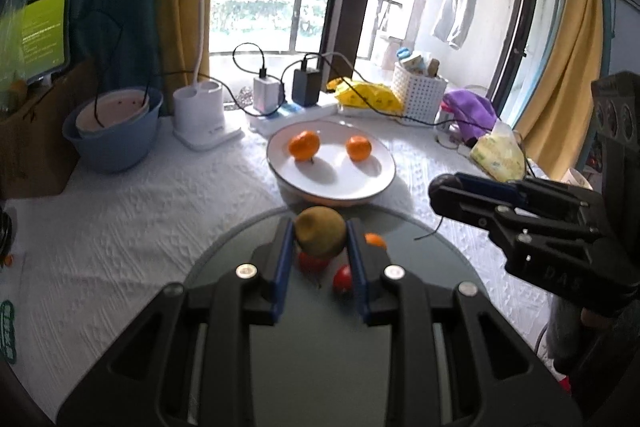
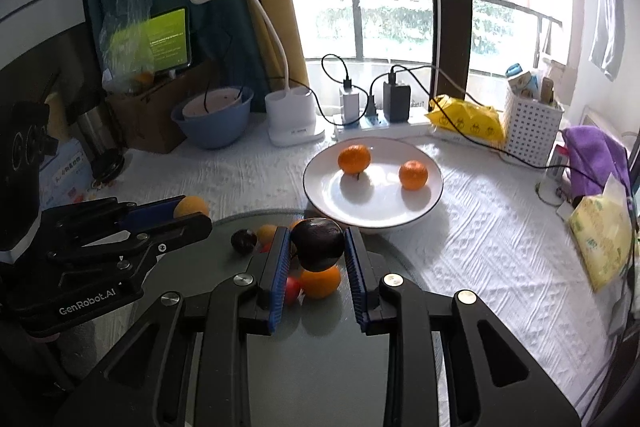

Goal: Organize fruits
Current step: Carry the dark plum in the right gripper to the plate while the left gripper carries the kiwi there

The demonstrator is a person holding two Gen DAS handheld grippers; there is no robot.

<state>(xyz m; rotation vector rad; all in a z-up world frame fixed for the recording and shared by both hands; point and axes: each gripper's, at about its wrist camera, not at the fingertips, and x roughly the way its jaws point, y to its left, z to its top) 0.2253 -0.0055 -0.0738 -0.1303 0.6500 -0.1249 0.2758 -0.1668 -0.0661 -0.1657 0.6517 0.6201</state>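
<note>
My left gripper is shut on a yellow-brown kiwi-like fruit, held above the dark round tray. My right gripper is shut on a dark round fruit above the same tray. Under them lie red tomatoes, an orange and another dark fruit. A white plate just beyond the tray holds two mandarins; it also shows in the right wrist view. The left gripper shows at the left of the right wrist view.
A blue bowl, a white desk lamp base, a power strip with chargers, a yellow bag, a white basket, a purple cloth and a tissue pack line the table's far side.
</note>
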